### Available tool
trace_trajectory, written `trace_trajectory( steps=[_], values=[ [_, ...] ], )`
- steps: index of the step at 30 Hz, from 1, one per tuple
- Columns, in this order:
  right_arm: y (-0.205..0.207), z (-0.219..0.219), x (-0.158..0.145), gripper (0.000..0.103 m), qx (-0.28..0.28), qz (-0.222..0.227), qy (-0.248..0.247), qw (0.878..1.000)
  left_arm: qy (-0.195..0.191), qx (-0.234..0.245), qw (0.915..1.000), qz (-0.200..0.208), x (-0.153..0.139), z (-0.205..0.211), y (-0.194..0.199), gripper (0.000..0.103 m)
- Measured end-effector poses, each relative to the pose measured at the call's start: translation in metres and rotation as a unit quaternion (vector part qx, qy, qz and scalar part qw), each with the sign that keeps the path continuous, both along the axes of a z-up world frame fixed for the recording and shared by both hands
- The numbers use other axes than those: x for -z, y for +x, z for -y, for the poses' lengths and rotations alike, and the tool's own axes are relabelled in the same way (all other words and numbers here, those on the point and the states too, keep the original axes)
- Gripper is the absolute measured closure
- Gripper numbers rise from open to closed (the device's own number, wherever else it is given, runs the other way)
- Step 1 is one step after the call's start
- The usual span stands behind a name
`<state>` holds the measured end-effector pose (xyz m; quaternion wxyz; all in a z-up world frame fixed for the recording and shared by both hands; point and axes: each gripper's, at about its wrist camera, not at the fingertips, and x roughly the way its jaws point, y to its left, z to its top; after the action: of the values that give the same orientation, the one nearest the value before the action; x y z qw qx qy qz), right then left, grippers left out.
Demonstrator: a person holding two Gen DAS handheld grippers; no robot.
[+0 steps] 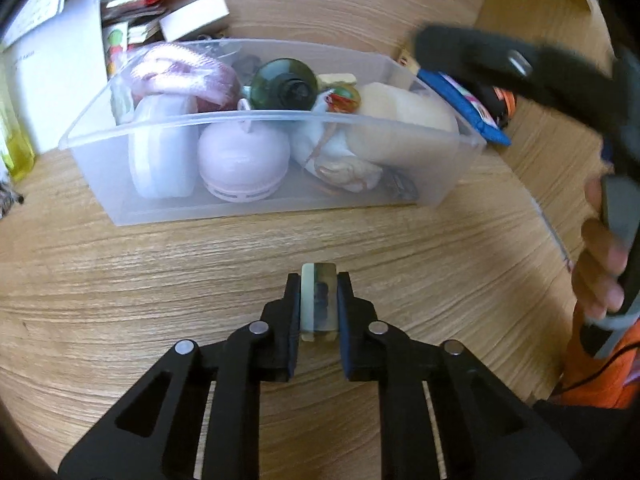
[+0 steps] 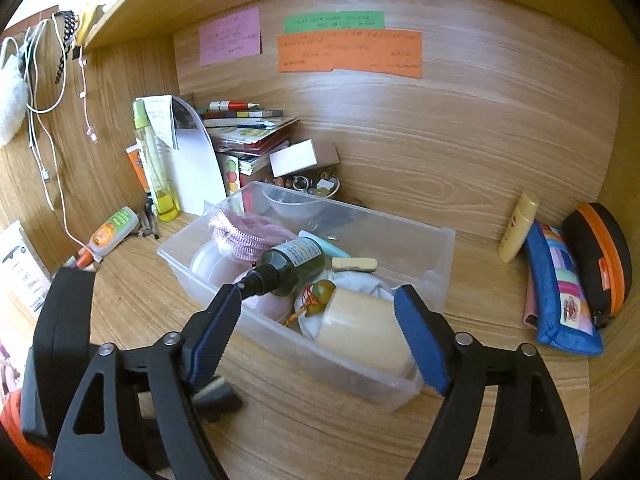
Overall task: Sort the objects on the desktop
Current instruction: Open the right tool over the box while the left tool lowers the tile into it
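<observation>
A clear plastic bin (image 1: 224, 204) stands on the wooden desk; it also shows in the right wrist view (image 2: 436, 248). It holds a dark green bottle (image 2: 296, 266), a pink round gadget (image 1: 242, 160), a cream cylinder (image 2: 360, 332), a pink mesh pouch (image 1: 180, 74) and white items. My left gripper (image 1: 319, 292) is shut on a small pale green block (image 1: 318, 300), held above the desk in front of the bin. My right gripper (image 2: 318, 304) is open and empty, above the bin's near corner; it appears blurred at the right of the left wrist view (image 1: 500, 64).
A blue pencil case (image 2: 560, 292), an orange-trimmed black case (image 2: 604, 256) and a cream tube (image 2: 518, 228) lie right of the bin. Books, a white box (image 2: 298, 158), a yellow spray bottle (image 2: 154, 164) and a glue bottle (image 2: 112, 232) crowd the back left. Cables hang on the left wall.
</observation>
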<state>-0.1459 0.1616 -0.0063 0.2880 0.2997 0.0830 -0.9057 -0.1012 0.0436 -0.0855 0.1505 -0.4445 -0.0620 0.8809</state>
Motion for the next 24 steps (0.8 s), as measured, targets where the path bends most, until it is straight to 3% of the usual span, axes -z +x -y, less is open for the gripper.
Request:
trace_trajectory(
  steps=[3, 10, 16, 24],
  values=[
    [0.001, -0.006, 0.003, 0.024, -0.001, 0.008, -0.002, 1.0, 0.02, -0.015, 0.9997, -0.005, -0.006, 0.01, 0.001, 0.088],
    [0.0, -0.023, 0.008, 0.019, 0.005, 0.03, -0.022, 0.999, 0.029, -0.042, 0.9968, -0.061, -0.048, 0.021, 0.009, 0.088],
    [0.004, -0.033, 0.009, 0.017, 0.012, 0.033, -0.031, 0.999, 0.017, -0.07, 0.9929, -0.094, -0.078, 0.041, -0.01, 0.088],
    [0.012, -0.039, 0.01, 0.017, 0.017, 0.031, -0.03, 0.999, -0.023, -0.089, 0.9918, -0.089, -0.075, 0.041, -0.055, 0.088]
  ],
)
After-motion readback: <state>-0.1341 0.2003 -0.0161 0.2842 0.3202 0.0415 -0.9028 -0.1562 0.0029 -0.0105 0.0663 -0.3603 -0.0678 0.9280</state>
